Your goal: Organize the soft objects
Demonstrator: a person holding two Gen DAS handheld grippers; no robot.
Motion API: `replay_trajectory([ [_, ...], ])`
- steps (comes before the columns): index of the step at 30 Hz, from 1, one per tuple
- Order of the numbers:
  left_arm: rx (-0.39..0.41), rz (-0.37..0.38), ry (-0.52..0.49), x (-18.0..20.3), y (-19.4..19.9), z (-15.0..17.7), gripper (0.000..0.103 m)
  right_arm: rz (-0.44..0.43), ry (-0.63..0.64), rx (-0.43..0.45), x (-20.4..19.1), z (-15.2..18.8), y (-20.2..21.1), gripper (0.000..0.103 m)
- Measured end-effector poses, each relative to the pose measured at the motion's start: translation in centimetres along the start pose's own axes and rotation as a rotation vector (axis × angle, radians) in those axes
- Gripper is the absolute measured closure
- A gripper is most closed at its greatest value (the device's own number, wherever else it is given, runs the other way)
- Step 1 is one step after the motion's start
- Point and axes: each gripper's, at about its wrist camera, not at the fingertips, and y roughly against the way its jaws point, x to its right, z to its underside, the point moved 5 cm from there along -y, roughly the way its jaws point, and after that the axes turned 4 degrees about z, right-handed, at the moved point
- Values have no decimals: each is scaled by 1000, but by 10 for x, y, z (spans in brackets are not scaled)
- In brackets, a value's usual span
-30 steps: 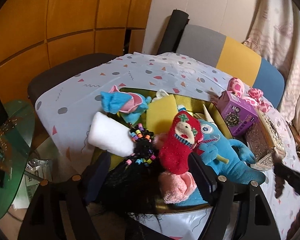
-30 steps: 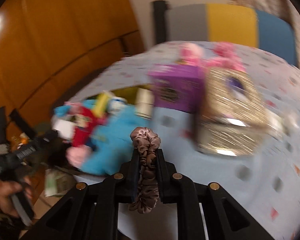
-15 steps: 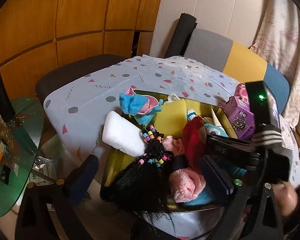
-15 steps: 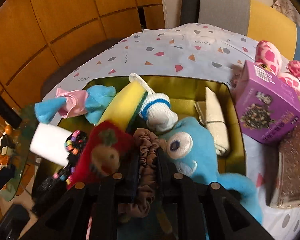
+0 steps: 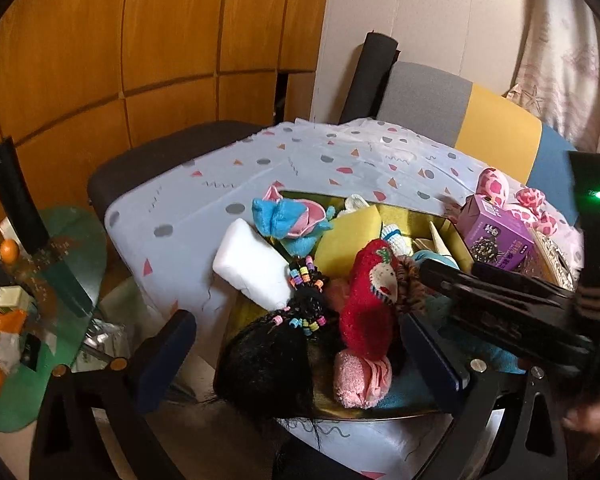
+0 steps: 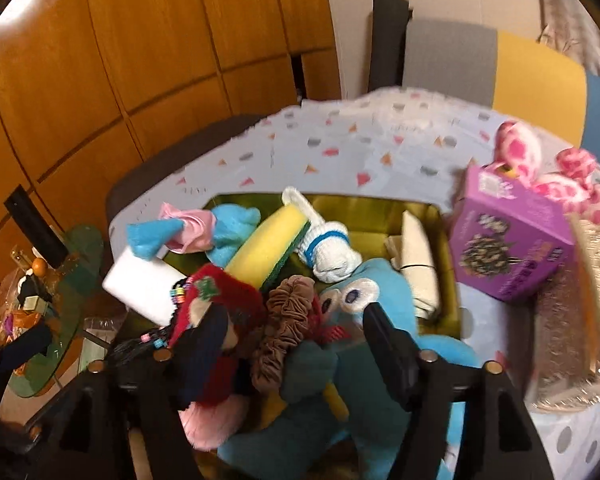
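A gold tray on the table holds several soft things: a brown scrunchie, a red sock doll, a blue plush monster, a yellow sponge, a white sock, a black beaded wig and a blue-pink cloth toy. My right gripper is open, its jaws either side of the scrunchie, which lies on the pile. It also shows in the left wrist view. My left gripper is open and empty, in front of the tray.
A white foam block leans on the tray's left edge. A purple box, a gold glitter box and a pink spotted plush stand right of the tray. A green glass side table is at the left.
My right gripper swung over the tray with the scrunchie, then opened and let it go onto the pile. My left gripper has drawn back a little.
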Motion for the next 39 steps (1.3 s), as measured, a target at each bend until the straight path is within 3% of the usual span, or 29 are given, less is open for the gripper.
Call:
replay_trajectory([
  [9, 66, 8, -46, 24, 24, 7, 0, 222, -107, 87, 41, 50, 64, 32],
  [14, 88, -19, -61, 35, 33, 15, 0, 285, -121, 111, 55, 64, 85, 32],
  [21, 81, -28, -80, 48, 41, 21, 0, 295, -119, 163, 56, 66, 104, 32],
  [39, 59, -34, -103, 58, 40, 27, 0, 296, -142, 160, 60, 72, 105, 32],
])
